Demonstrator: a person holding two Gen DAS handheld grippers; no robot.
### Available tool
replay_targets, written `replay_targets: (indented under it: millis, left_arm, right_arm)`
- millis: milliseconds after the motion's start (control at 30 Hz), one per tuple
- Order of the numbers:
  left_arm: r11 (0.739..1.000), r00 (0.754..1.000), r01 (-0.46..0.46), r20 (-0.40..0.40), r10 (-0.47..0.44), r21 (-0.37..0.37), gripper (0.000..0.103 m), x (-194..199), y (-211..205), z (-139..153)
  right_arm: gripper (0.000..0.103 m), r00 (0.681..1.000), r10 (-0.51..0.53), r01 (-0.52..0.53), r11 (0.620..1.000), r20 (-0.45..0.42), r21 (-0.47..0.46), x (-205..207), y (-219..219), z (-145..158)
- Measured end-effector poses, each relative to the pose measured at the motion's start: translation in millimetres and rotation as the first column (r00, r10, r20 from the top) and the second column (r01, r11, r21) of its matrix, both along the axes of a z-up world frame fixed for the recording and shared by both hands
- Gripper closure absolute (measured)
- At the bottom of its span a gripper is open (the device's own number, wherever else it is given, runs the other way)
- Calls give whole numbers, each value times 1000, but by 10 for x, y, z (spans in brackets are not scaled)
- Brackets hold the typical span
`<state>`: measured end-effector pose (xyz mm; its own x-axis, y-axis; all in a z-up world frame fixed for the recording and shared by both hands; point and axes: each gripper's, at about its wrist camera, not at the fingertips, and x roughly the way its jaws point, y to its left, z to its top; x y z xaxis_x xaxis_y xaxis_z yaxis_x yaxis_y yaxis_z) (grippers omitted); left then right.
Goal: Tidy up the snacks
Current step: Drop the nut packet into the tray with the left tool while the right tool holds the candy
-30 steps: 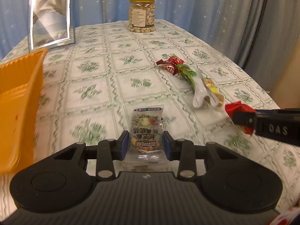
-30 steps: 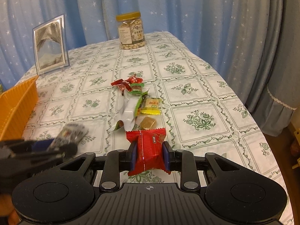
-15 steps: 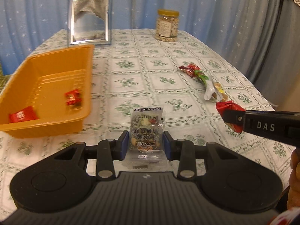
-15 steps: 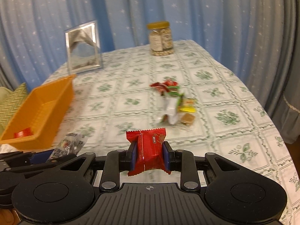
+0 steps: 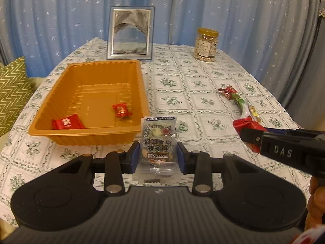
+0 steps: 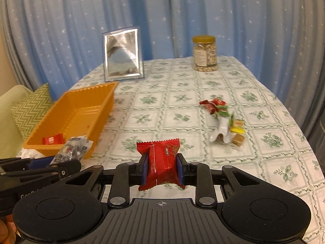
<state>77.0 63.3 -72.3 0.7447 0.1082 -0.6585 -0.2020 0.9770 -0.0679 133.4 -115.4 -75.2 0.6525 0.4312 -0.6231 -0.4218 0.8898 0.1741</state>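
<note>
My left gripper (image 5: 158, 158) is clamped on a clear snack packet (image 5: 158, 142) with dark printing, its blue pads pressing both side edges, so the jaws stand only as far apart as the packet is wide. The packet is held above the tablecloth (image 5: 182, 85), just in front of the near right corner of the orange tray (image 5: 61, 85). My right gripper (image 6: 162, 170) is closed the same way on a red snack packet (image 6: 161, 162), which stands upright between the pads with its crimped top edge showing above them.

The tray sits on the left half of the table and holds 2 red wrapped sweets: a flat one (image 5: 67, 123) near the front left corner and a smaller one (image 5: 121, 110) toward the right wall (in the right wrist view only the first shows clearly). The remaining loose snacks (image 6: 222, 120) lie in a small pile on the right side of the table, well apart from the tray: red and green wrappers, a white packet, a yellow one and a brown square sweet.

At the far end of the table stand a silver picture frame (image 5: 131, 33) and a jar of nuts (image 5: 206, 44) with a yellow lid. A blue starred curtain (image 5: 254, 10) hangs behind, and a green zigzag cushion (image 5: 10, 93) lies off the table's left edge.
</note>
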Motion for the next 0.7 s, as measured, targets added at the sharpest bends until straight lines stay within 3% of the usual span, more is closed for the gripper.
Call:
replay_targets:
  millis: [700]
  left_arm:
    - [994, 992, -109, 61, 108, 14, 69, -175, 532, 318]
  right_arm:
    - [74, 991, 116, -118, 993, 73, 28, -48, 567, 273]
